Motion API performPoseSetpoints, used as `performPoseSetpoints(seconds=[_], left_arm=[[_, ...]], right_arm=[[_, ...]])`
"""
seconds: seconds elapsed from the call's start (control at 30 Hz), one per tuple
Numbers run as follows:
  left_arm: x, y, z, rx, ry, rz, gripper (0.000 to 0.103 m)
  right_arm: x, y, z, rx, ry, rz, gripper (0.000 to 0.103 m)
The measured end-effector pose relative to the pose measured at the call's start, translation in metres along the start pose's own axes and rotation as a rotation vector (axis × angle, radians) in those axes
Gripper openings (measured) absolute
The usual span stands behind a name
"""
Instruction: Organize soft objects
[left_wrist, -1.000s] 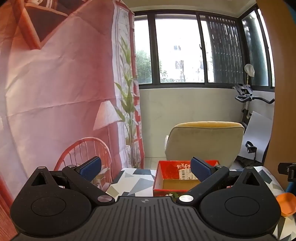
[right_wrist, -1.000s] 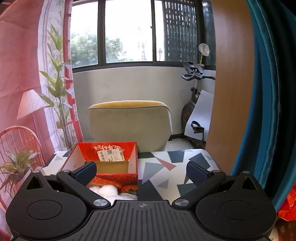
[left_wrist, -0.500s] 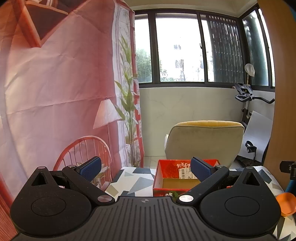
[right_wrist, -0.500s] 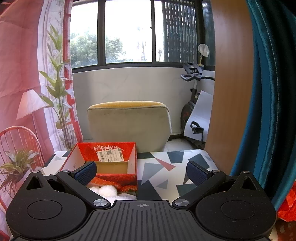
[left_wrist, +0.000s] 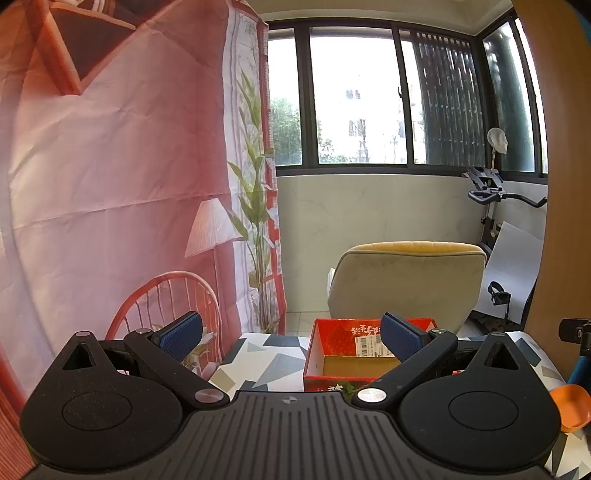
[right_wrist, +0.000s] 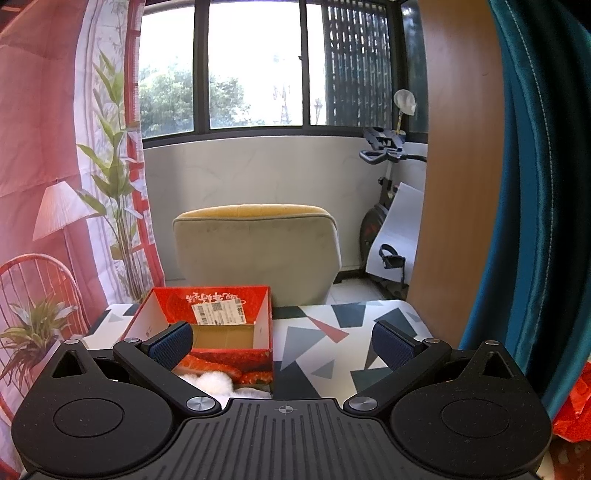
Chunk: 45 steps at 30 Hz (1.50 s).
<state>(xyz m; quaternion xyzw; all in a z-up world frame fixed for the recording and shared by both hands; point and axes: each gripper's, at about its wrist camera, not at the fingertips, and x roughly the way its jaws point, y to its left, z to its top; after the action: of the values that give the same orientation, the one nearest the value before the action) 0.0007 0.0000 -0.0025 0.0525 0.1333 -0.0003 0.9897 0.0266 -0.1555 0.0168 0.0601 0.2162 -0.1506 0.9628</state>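
Observation:
A red strawberry-print cardboard box (right_wrist: 266, 314) stands open-topped on the patterned table (right_wrist: 317, 339), its brown floor bare. A white fluffy soft object (right_wrist: 216, 384) lies just in front of the box, half hidden behind my right gripper's body. My right gripper (right_wrist: 282, 343) is open, held above the table's near side with nothing between its fingers. In the left wrist view the same box (left_wrist: 332, 354) sits ahead right of centre. My left gripper (left_wrist: 291, 338) is open and holds nothing.
A beige armchair (right_wrist: 256, 251) stands behind the table. A printed pink backdrop (left_wrist: 110, 184) hangs on the left. An exercise bike (right_wrist: 388, 206), a wooden panel (right_wrist: 458, 166) and a teal curtain (right_wrist: 535, 184) are on the right. An orange object (left_wrist: 570, 406) shows at the left view's right edge.
Both views have shifted only slightly; the box sits a little lower in the left wrist view. Both grippers stay open.

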Motion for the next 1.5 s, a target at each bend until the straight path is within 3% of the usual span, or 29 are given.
performPoseSetpoints(seconds=[1.5], left_arm=[[0.0028,0.0020,-0.0026,-0.006,0.017,-0.013,0.103]], right_arm=[[-0.0022,-0.0023,-0.0018,-0.002,-0.002,-0.006,0.103]])
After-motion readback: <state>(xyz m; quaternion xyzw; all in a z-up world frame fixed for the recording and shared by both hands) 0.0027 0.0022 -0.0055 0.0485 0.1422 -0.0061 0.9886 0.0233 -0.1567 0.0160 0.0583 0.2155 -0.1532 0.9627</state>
